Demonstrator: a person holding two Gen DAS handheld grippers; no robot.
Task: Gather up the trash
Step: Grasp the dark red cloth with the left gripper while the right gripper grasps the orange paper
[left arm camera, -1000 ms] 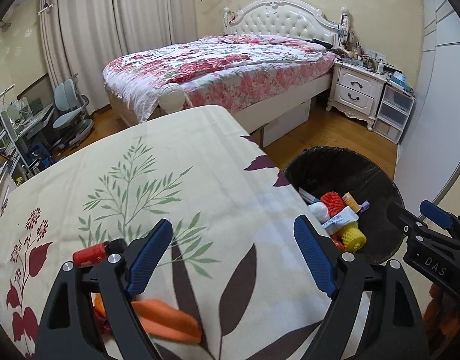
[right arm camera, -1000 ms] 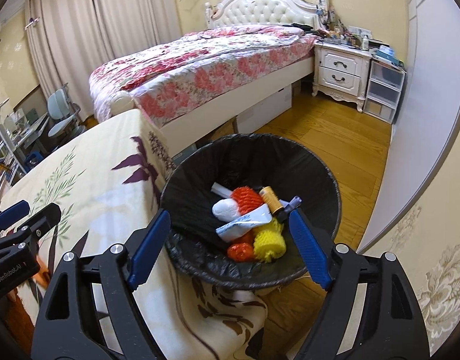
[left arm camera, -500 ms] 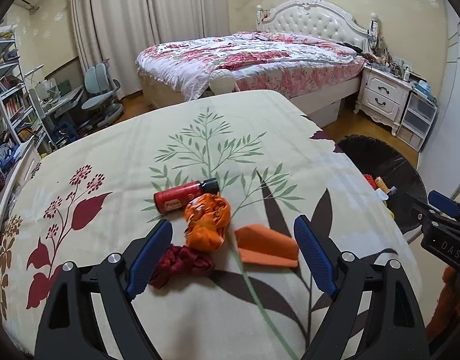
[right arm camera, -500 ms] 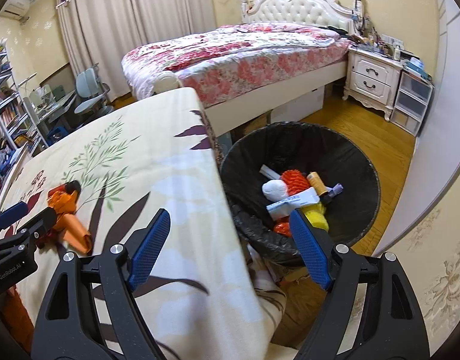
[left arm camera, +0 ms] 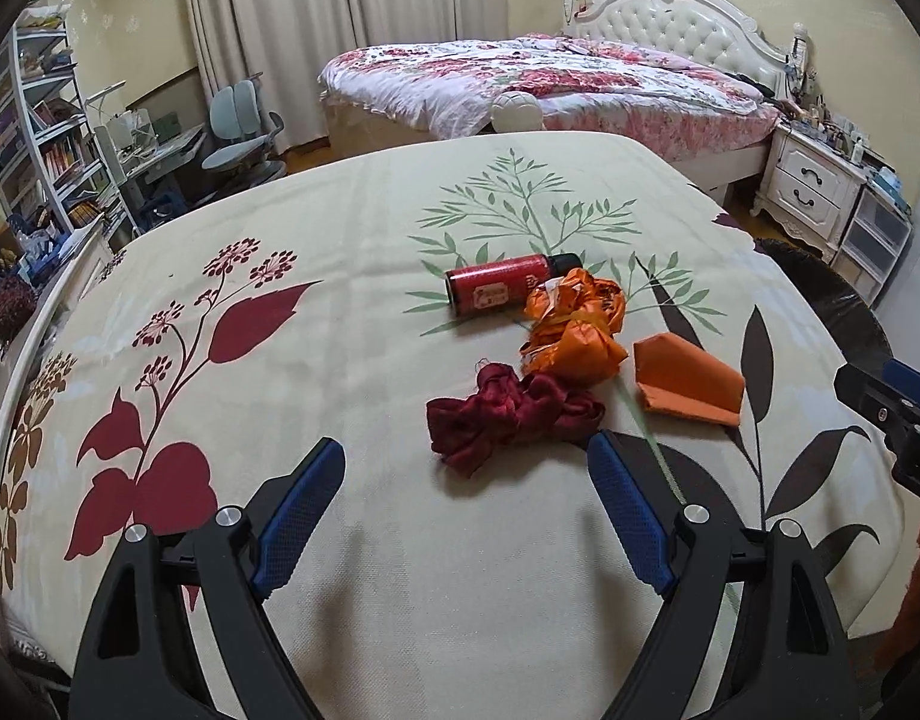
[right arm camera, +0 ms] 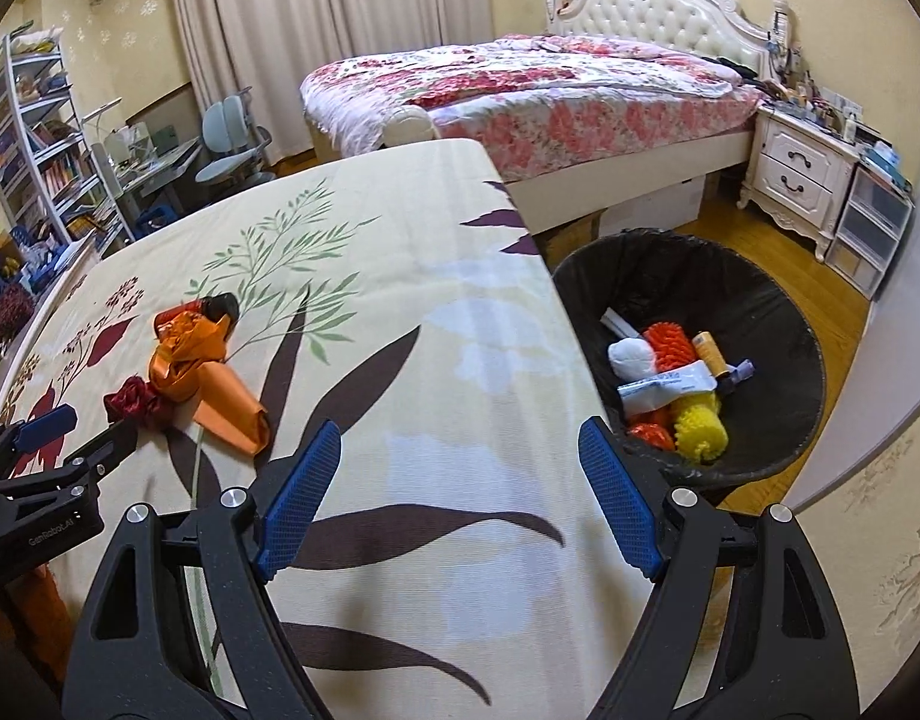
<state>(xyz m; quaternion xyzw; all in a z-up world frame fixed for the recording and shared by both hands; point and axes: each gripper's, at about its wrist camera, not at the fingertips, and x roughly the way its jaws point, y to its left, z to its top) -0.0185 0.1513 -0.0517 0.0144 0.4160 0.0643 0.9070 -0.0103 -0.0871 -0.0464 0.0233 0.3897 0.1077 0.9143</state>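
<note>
Both views have swung away from the black-lined round trash bin [right arm camera: 694, 312] toward the litter left on the leaf-printed cream tablecloth [left arm camera: 351, 312]. The left gripper [left arm camera: 466, 510] hangs released and empty — the crumpled dark-red cloth [left arm camera: 508, 411] lies just ahead of its right finger, with the orange plastic wad [left arm camera: 574, 330], folded orange paper [left arm camera: 688, 387] and red can [left arm camera: 499, 291] beyond. The right gripper [right arm camera: 460, 498] is also released; the bin, earlier centred between its fingers, now sits right of them — probably the next pickup.

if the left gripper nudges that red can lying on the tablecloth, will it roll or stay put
The red can lies on its side, so it would probably roll across the tablecloth. The crumpled orange wrapper touches its right end and may block it that way. It looks rigid, likely fine to pinch.
</note>
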